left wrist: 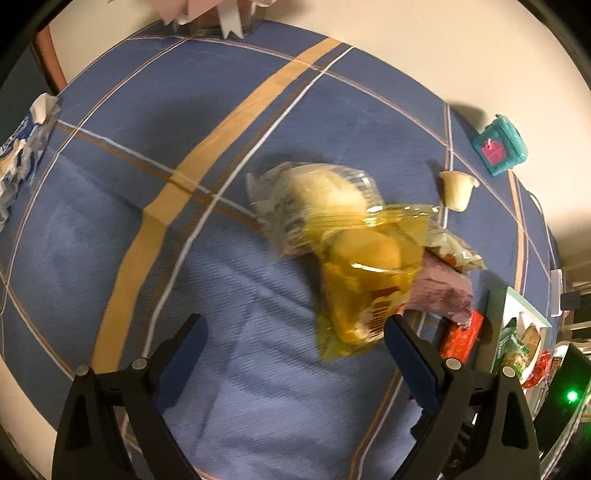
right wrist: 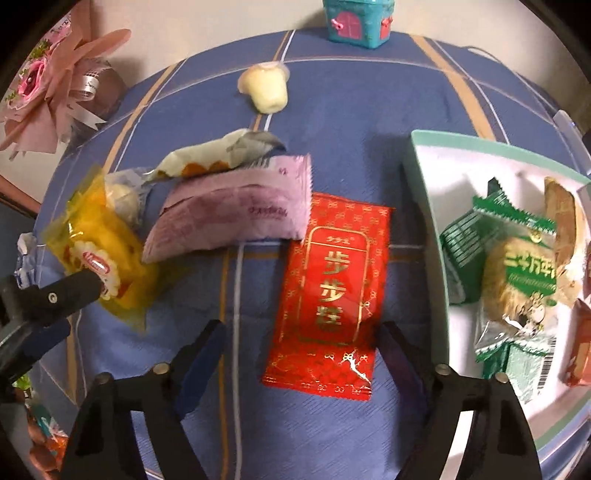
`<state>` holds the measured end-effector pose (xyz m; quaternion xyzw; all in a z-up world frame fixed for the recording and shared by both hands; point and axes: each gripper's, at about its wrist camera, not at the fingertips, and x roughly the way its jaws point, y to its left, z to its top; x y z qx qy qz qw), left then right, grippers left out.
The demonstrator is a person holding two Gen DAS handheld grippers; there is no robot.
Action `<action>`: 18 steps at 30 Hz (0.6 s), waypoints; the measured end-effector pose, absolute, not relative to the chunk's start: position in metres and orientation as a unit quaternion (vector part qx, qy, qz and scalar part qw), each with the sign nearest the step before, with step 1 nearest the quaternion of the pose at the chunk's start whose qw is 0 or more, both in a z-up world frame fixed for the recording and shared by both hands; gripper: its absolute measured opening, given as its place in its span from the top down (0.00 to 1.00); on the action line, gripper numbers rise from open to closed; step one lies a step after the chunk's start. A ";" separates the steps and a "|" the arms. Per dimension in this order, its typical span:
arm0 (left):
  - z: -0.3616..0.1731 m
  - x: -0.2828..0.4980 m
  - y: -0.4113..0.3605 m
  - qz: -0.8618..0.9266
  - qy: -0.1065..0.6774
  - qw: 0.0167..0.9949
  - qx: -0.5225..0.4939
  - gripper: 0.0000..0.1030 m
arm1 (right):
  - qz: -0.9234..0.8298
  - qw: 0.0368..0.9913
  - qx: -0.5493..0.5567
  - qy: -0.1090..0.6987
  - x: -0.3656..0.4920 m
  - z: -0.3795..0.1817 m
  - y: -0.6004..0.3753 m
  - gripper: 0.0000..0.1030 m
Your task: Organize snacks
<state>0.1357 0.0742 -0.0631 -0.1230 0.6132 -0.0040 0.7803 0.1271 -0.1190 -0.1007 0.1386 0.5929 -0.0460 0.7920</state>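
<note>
On the blue checked cloth [right wrist: 332, 122] lies a red packet with gold writing [right wrist: 328, 288], and my right gripper [right wrist: 301, 339] stands open over its near end. Its right finger is at the packet's edge, the left finger well apart from it. My left gripper [left wrist: 295, 332] is open above the cloth, its right finger beside a yellow snack packet [left wrist: 369, 277]. The same yellow packet [right wrist: 103, 258] shows at the left of the right wrist view with a left-gripper finger [right wrist: 74, 288] against it. A purple packet [right wrist: 240, 214] and a clear-wrapped pale bun [left wrist: 317, 195] lie in the same pile.
A white tray with a green rim [right wrist: 421, 177] at the right holds a green packet [right wrist: 517, 266] and other snacks. A jelly cup [right wrist: 266, 88] and a teal toy house [right wrist: 358, 22] sit at the far edge. A pink bouquet [right wrist: 48, 85] is far left.
</note>
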 end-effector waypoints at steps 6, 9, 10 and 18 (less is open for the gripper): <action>-0.064 0.143 0.059 -0.025 0.599 0.790 -0.131 0.07 | -0.054 0.799 0.141 0.582 0.128 -0.100 -0.128 0.24; -0.063 0.145 0.052 -0.032 0.590 0.796 -0.132 0.07 | -0.065 0.802 0.131 0.579 0.124 -0.097 -0.135 0.34; -0.063 0.145 0.049 -0.034 0.589 0.797 -0.130 0.08 | -0.066 0.803 0.130 0.578 0.125 -0.097 -0.137 0.36; -0.068 0.148 0.044 -0.030 0.588 0.798 -0.127 0.48 | -0.068 0.803 0.118 0.580 0.115 -0.091 -0.148 0.42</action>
